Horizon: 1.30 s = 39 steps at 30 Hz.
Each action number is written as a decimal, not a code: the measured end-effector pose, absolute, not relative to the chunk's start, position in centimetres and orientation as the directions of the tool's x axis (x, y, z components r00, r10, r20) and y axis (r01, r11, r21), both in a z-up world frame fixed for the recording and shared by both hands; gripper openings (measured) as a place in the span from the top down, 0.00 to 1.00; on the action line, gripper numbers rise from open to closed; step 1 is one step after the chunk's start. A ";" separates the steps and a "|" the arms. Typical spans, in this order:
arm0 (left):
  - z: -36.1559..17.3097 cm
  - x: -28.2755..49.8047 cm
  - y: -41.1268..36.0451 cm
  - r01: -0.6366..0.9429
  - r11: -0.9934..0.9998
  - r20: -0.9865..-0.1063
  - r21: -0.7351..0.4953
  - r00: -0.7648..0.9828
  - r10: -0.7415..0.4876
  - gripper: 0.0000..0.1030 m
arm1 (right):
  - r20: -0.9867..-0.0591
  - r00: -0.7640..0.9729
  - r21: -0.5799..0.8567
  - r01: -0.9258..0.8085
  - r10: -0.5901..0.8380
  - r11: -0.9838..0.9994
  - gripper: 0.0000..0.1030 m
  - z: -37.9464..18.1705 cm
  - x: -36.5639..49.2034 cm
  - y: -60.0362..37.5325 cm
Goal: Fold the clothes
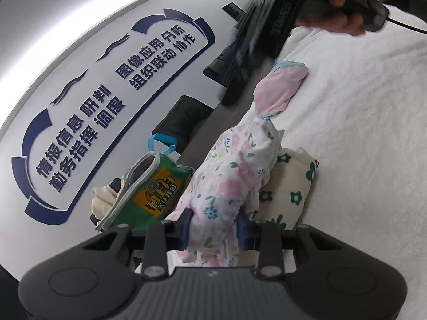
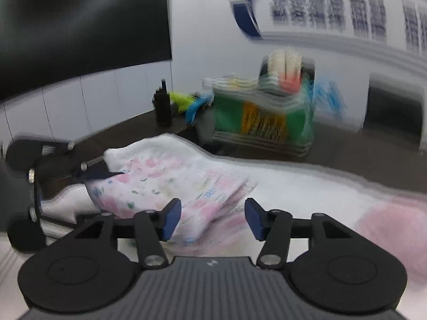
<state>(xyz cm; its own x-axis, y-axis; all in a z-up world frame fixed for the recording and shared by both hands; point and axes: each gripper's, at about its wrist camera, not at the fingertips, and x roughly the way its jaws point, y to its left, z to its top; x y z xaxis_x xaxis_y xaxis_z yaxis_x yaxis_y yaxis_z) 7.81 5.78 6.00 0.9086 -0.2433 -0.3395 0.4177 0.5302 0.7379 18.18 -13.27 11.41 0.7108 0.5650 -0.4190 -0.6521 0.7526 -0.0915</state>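
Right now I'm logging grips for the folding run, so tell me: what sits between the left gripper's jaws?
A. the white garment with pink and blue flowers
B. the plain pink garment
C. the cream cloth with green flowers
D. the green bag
A: in the left wrist view the left gripper has its jaws pressed on the white garment with pink and blue flowers, while the other three lie apart from it.

Grippers: left clamped, right parted.
Left black two-finger gripper with blue pads (image 1: 215, 229) grips bunched floral cloth (image 1: 226, 176); right black blue-padded gripper (image 2: 212, 220) stands apart, pads pressing nothing. A bare hand (image 1: 344, 2) grasps its handle.
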 end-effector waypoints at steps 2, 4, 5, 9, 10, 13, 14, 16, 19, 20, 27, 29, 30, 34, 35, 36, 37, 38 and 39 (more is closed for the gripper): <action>6.0 7.8 5.7 0.416 0.526 -0.337 0.742 0.909 -0.245 0.69 | -0.318 0.699 -0.219 -0.712 0.641 0.668 0.29 12.3 15.6 -13.0; 6.1 7.9 5.8 0.417 0.528 -0.332 0.740 0.909 -0.253 0.70 | -0.317 0.628 -0.367 -0.772 0.710 0.519 0.25 11.7 13.6 -11.0; 6.2 7.8 5.9 0.416 0.531 -0.329 0.738 0.909 -0.255 0.70 | -0.358 0.605 -0.449 -0.779 0.711 0.437 0.25 10.8 12.9 -9.5; 6.4 7.8 6.0 0.402 0.527 -0.313 0.749 0.916 -0.252 0.70 | -0.490 0.627 -0.655 -0.723 0.606 0.218 0.31 6.5 12.5 -4.9; 6.4 7.8 6.0 0.399 0.527 -0.309 0.750 0.917 -0.253 0.71 | -0.489 0.644 -0.670 -0.709 0.588 0.220 0.38 5.8 12.9 -4.4; 6.2 7.8 5.8 0.380 0.518 -0.288 0.767 0.924 -0.252 0.73 | -0.474 0.645 -0.630 -0.724 0.599 0.281 0.46 5.9 14.1 -4.3; 6.0 7.9 5.7 0.372 0.513 -0.280 0.774 0.927 -0.250 0.74 | -0.468 0.642 -0.613 -0.731 0.607 0.301 0.49 6.2 14.4 -4.5; 5.6 8.2 5.4 0.355 0.503 -0.264 0.788 0.933 -0.246 0.77 | -0.453 0.656 -0.608 -0.723 0.603 0.329 0.63 6.6 15.0 -4.8; 5.0 8.2 5.0 0.338 0.472 -0.245 0.814 0.937 -0.247 0.81 | -0.450 0.686 -0.671 -0.682 0.572 0.291 0.69 6.0 15.0 -4.6; 4.8 8.2 5.0 0.333 0.463 -0.239 0.822 0.938 -0.251 0.81 | -0.448 0.699 -0.699 -0.662 0.557 0.270 0.68 5.7 14.9 -4.5; 3.8 8.9 4.1 0.260 0.422 -0.167 0.869 0.955 -0.245 0.83 | -0.446 0.740 -0.736 -0.624 0.504 0.263 0.74 4.8 16.3 -3.3; 3.4 9.2 3.9 0.187 0.405 -0.095 0.895 0.967 -0.238 0.83 | -0.391 0.775 -0.756 -0.578 0.496 0.307 0.83 4.8 16.1 -3.2; 3.2 9.3 3.7 0.147 0.401 -0.055 0.904 0.971 -0.234 0.83 | -0.356 0.796 -0.768 -0.548 0.489 0.332 0.84 4.9 16.0 -3.2; 2.5 9.9 2.9 0.057 0.378 0.039 0.924 0.969 -0.242 0.82 | -0.213 0.871 -0.819 -0.406 0.442 0.405 0.86 4.7 15.0 -3.0; 2.0 10.2 2.8 0.057 0.378 0.041 0.924 0.968 -0.246 0.80 | -0.203 0.882 -0.827 -0.387 0.425 0.408 0.86 4.4 14.9 -2.8; 1.7 10.5 2.7 0.079 0.389 0.023 0.918 0.968 -0.250 0.80 | -0.206 0.890 -0.831 -0.379 0.408 0.408 0.86 4.0 14.9 -2.5; 1.6 10.8 2.8 0.121 0.409 -0.014 0.905 0.966 -0.257 0.78 | -0.208 0.897 -0.834 -0.371 0.390 0.408 0.86 3.6 14.9 -2.2; 1.5 11.1 3.0 0.166 0.426 -0.053 0.889 0.963 -0.264 0.76 | -0.211 0.904 -0.838 -0.363 0.372 0.407 0.86 3.2 14.9 -2.0; 1.5 11.3 3.3 0.207 0.437 -0.092 0.876 0.959 -0.270 0.75 | -0.213 0.910 -0.842 -0.356 0.354 0.407 0.86 2.8 14.9 -1.7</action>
<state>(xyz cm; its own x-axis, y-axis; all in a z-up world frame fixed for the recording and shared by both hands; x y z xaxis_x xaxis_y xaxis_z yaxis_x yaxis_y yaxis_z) 11.25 3.26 1.47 0.9585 -0.2698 -0.0920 0.2069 0.4366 0.8755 14.88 -1.72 2.82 0.9104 0.3545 -0.2133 -0.3555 0.4065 -0.8416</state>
